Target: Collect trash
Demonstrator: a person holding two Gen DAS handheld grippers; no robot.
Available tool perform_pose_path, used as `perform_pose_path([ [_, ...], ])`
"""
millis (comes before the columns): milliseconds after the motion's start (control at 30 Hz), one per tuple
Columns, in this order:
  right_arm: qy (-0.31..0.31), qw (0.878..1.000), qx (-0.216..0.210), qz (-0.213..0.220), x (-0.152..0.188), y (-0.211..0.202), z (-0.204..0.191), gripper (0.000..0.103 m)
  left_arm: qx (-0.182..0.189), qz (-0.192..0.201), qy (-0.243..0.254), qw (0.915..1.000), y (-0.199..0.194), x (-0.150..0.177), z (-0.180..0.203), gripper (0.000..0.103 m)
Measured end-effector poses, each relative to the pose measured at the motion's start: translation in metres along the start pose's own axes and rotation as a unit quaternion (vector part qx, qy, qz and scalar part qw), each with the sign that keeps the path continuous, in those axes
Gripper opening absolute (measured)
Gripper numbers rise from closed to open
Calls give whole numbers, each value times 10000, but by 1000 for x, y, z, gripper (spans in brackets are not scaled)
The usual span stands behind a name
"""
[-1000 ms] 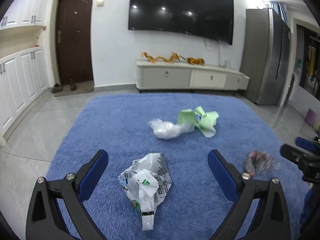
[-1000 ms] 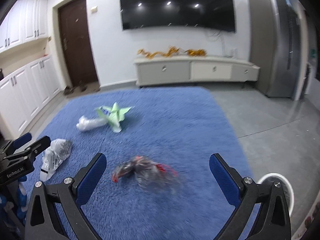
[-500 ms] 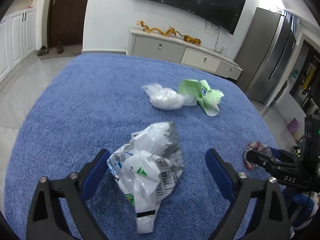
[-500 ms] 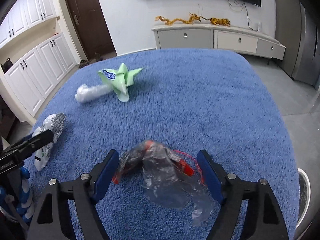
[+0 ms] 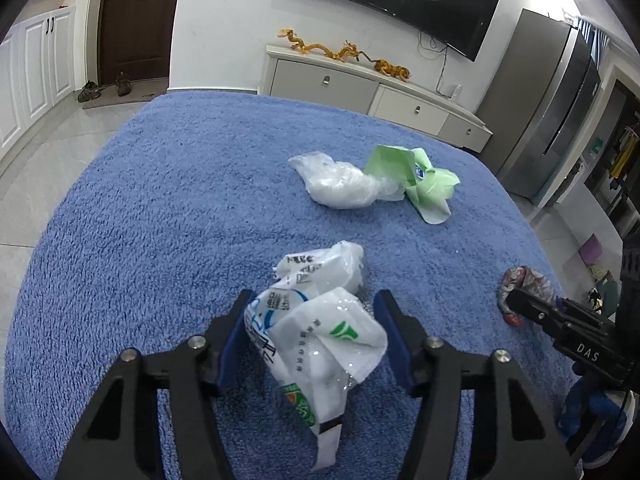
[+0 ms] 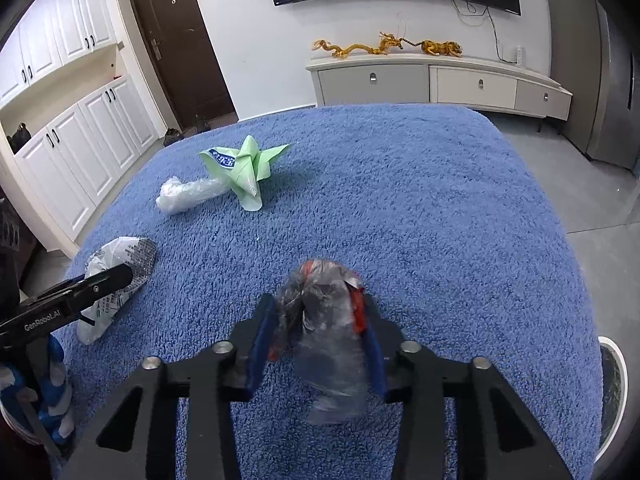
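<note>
A blue shag rug [image 5: 168, 208] covers the living-room floor before a white TV cabinet [image 6: 436, 80]. In the left wrist view the left hand-held gripper [image 5: 316, 332] sits at 6 o'clock, its jaws closing around a crumpled white printed wrapper [image 5: 320, 320], blue pads against its sides. In the right wrist view the right hand-held gripper [image 6: 320, 332] is closing likewise on a clear and red wrapper [image 6: 324, 320] lying on the rug. Toward 11 o'clock there, a green paper wrapper [image 6: 244, 168] touches a clear plastic bag [image 6: 188, 196], both lying loose.
</note>
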State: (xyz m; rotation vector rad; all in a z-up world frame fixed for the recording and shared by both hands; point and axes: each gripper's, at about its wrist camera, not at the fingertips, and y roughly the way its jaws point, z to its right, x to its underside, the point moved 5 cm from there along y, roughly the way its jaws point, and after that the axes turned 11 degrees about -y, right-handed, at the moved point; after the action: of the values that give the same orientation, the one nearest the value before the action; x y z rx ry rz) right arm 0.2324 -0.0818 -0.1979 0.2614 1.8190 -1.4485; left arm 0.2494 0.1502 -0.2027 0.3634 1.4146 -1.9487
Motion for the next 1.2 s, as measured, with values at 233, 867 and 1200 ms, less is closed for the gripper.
perform_pose_path([
  [233, 47, 9998, 127, 157, 8, -20, -5, 29, -234, 238, 99, 9994, -14, 5, 2, 50],
  [867, 400, 9978, 158, 510, 30, -86, -2, 26, -164, 457, 355, 9982, -76, 41, 28, 49],
  [1200, 174, 9994, 85, 285, 0, -35, 12, 35, -66, 424, 403, 9983, -33, 14, 45, 49],
])
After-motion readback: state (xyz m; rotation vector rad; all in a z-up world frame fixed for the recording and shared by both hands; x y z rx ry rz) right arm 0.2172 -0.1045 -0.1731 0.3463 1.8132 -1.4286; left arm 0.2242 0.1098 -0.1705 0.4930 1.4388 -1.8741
